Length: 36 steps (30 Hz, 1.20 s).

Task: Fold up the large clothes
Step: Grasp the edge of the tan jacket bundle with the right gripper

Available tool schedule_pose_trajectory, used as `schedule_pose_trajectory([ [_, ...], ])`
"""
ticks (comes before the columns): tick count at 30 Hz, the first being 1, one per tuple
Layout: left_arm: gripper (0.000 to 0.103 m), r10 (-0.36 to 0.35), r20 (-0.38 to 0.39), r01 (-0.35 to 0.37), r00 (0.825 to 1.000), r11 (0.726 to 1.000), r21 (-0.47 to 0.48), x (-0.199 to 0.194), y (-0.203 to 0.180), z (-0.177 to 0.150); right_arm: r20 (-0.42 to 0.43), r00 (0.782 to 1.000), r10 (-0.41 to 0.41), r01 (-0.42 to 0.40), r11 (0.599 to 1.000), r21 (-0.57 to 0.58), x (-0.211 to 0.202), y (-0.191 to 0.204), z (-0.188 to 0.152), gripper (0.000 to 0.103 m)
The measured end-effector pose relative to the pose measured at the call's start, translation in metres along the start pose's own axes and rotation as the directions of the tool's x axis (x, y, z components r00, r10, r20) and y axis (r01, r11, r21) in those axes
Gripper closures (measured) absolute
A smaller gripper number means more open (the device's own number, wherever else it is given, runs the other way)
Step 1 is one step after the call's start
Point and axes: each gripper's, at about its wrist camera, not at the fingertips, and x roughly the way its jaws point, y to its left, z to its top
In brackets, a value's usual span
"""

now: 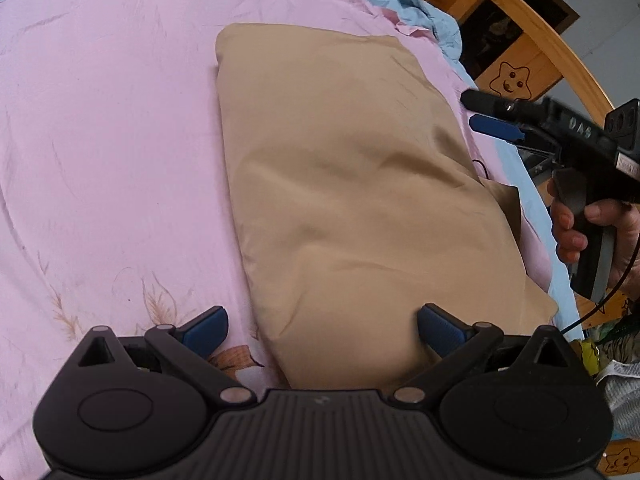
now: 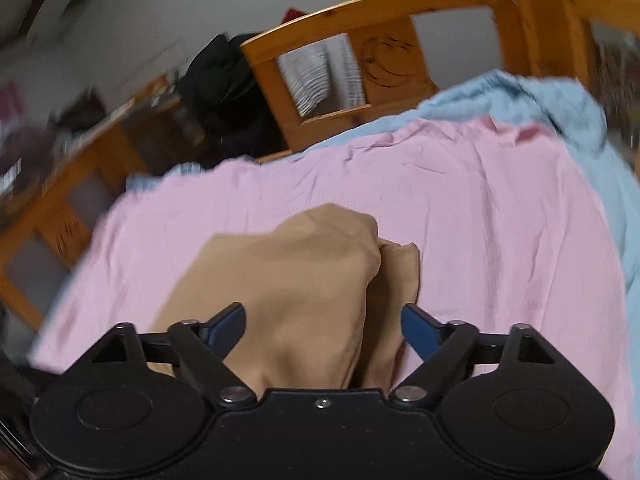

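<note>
A tan garment (image 1: pixel 352 200) lies folded into a long rectangle on a pink bedsheet (image 1: pixel 108 140). My left gripper (image 1: pixel 322 330) is open and empty, just above the garment's near end. My right gripper (image 1: pixel 476 114) shows at the garment's right edge, held in a hand; its blue fingers (image 1: pixel 496 127) point at the cloth. In the blurred right wrist view my right gripper (image 2: pixel 323 326) is open and empty over the tan garment (image 2: pixel 288 292), whose far end is bunched in two layers.
A light blue sheet (image 2: pixel 560 108) edges the pink bedsheet (image 2: pixel 480 200). A wooden bed frame (image 1: pixel 532 40) with a star face runs along the right. Its headboard (image 2: pixel 384 40) shows in the right wrist view, with dark clothes (image 2: pixel 228 88) draped over it.
</note>
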Motion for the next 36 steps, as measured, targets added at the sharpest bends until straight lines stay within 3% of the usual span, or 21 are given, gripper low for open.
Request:
schedule_pose_trajectory([
  [3, 0.0, 0.009, 0.002, -0.009, 1.0, 1.0, 0.013, 0.001, -0.002, 0.0, -0.003, 0.999, 0.035, -0.034, 0.998, 0.048, 0.006, -0.004, 0.008, 0.01],
  [12, 0.0, 0.013, 0.002, -0.013, 1.0, 1.0, 0.003, 0.001, -0.001, 0.0, -0.06, 0.998, 0.015, -0.01, 0.996, 0.086, 0.037, -0.004, 0.011, 0.012],
  [31, 0.0, 0.011, 0.003, -0.011, 1.0, 1.0, -0.007, 0.002, 0.0, 0.002, -0.066, 0.998, 0.018, -0.011, 0.995, 0.101, 0.037, -0.009, 0.006, 0.013],
  [34, 0.0, 0.008, 0.002, -0.008, 1.0, 1.0, -0.009, 0.002, 0.001, 0.002, -0.07, 0.997, 0.027, -0.02, 0.995, 0.099, 0.038, -0.008, 0.006, 0.027],
  [36, 0.0, 0.008, 0.001, -0.008, 1.0, 1.0, -0.008, 0.002, 0.002, 0.002, -0.073, 0.997, 0.033, -0.027, 0.996, 0.084, 0.038, -0.005, 0.006, 0.047],
])
